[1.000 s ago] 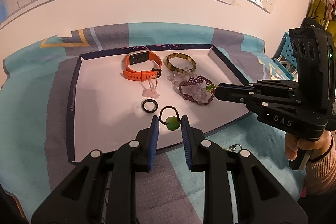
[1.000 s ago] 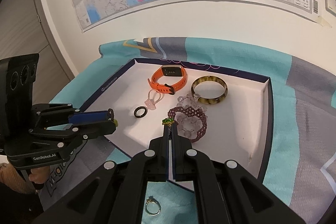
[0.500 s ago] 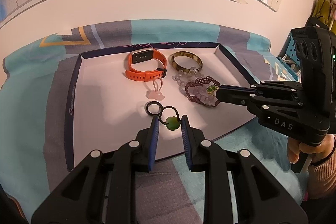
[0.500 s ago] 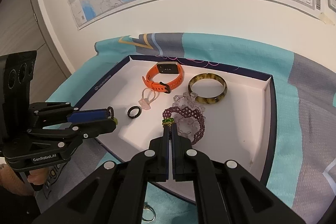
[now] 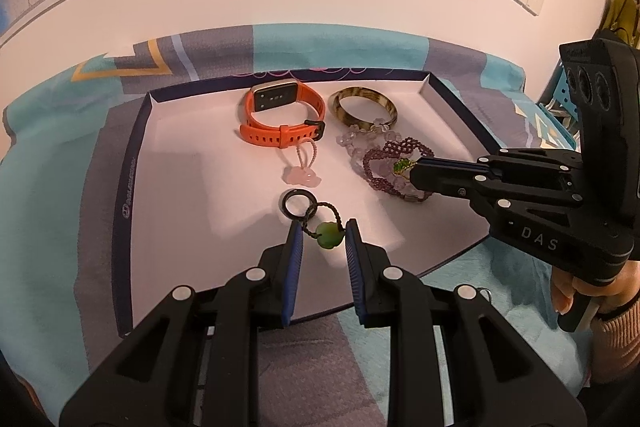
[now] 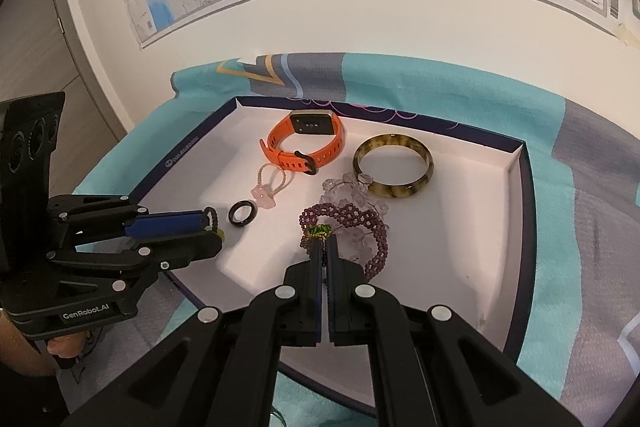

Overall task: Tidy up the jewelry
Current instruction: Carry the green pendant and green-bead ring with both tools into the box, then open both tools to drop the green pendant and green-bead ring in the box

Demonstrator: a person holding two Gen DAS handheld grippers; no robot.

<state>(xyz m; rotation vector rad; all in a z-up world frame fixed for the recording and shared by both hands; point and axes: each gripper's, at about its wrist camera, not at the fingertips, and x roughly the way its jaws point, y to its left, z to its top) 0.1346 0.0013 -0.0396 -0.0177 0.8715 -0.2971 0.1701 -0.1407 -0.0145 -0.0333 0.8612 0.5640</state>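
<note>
A white tray with a navy rim (image 5: pixel 132 163) (image 6: pixel 520 211) lies on a teal and grey cloth. My left gripper (image 5: pixel 322 239) is shut on a green bead charm with a dark cord loop (image 5: pixel 329 234), held over the tray's near part, next to a black ring (image 5: pixel 298 202) (image 6: pixel 241 213). My right gripper (image 6: pixel 323 245) is shut on a small green and gold ring (image 6: pixel 318 231) (image 5: pixel 402 166), held above a purple bead bracelet (image 6: pixel 352 219) (image 5: pixel 394 157).
In the tray lie an orange smartwatch (image 5: pixel 282 117) (image 6: pixel 306 143), a tortoiseshell bangle (image 5: pixel 362 105) (image 6: pixel 394 169), a pink charm on a cord (image 5: pixel 301 177) (image 6: pixel 264 193) and clear crystal beads (image 6: pixel 348 189). A metal ring (image 5: pixel 482 293) lies on the cloth.
Both grippers have moved forward over the tray with their pieces still held. The green charm is now closer to the black ring.
</note>
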